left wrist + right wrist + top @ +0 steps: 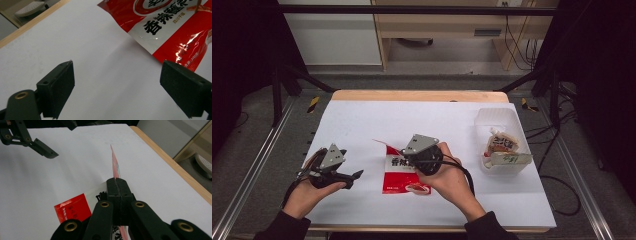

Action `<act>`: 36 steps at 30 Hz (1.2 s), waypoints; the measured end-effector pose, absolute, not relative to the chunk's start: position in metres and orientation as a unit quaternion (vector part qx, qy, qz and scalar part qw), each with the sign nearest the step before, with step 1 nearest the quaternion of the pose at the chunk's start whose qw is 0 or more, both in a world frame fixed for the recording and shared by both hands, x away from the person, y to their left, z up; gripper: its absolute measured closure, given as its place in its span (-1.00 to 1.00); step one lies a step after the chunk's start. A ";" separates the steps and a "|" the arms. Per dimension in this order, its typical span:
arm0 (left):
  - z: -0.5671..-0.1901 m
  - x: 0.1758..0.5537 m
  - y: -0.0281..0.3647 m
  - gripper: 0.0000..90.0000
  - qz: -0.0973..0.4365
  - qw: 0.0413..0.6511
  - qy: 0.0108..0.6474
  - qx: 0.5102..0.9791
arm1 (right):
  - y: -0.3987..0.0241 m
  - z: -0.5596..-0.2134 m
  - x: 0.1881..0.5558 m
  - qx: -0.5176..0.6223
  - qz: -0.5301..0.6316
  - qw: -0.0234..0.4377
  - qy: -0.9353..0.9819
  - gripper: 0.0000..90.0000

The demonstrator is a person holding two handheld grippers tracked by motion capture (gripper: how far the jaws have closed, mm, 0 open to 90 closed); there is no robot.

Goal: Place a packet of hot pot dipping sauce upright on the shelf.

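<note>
the red and white snack packet (401, 172) lies on the white table cover (362, 120) just below the centre of the high view, its upper left corner lifted off the surface. the right gripper (414, 159), at the centre of that view and held in the person's right hand (449, 180), has its jaws pressed fully together on the packet's edge; in the right gripper view the jaws meet at the lower centre of the frame with the thin red edge of the packet (115, 167) standing up out of them and a flat red part lying at lower left. the left gripper (357, 175), at the lower left of the high view in the person's left hand (309, 197), has its jaws spread wide with nothing between them; in the left gripper view the two black pads stand at lower left and lower right over bare white cover, and the packet (172, 27) fills the upper right, its lower corner just beside the right-hand pad. a clear plastic tub (482, 120) holding other packets sits at the right of the high view, well apart from both grippers.
</note>
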State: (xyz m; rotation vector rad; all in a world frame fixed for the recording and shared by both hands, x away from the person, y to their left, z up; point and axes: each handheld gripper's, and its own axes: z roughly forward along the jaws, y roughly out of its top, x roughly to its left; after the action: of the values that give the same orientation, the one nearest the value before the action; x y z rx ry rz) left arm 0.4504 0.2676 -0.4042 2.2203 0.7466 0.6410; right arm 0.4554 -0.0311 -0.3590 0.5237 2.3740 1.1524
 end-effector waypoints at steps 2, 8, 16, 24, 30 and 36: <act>-0.403 0.452 0.265 -0.73 0.247 0.349 0.287 0.857 | -0.029 -0.359 0.454 0.188 0.420 0.219 0.860 1.00; -0.400 0.453 0.258 -0.71 0.248 0.352 0.273 0.860 | -0.025 -0.358 0.450 0.175 0.425 0.206 0.864 1.00; -0.397 0.456 0.256 -0.70 0.252 0.353 0.272 0.859 | -0.024 -0.356 0.446 0.164 0.429 0.200 0.865 1.00; -0.392 0.460 0.256 -0.67 0.259 0.351 0.265 0.860 | -0.020 -0.355 0.445 0.151 0.428 0.197 0.869 1.00; -0.394 0.469 0.250 -0.59 0.255 0.352 0.254 0.864 | -0.020 -0.355 0.445 0.145 0.427 0.195 0.871 1.00; -0.399 0.485 0.238 -0.54 0.248 0.356 0.247 0.866 | -0.023 -0.356 0.444 0.140 0.425 0.192 0.874 1.00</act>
State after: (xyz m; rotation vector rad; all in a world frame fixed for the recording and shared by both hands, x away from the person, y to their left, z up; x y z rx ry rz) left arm 0.4851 0.2381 -0.3989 2.2382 0.6381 0.6415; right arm 0.4437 -0.0232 -0.3557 0.3924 2.4526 1.1930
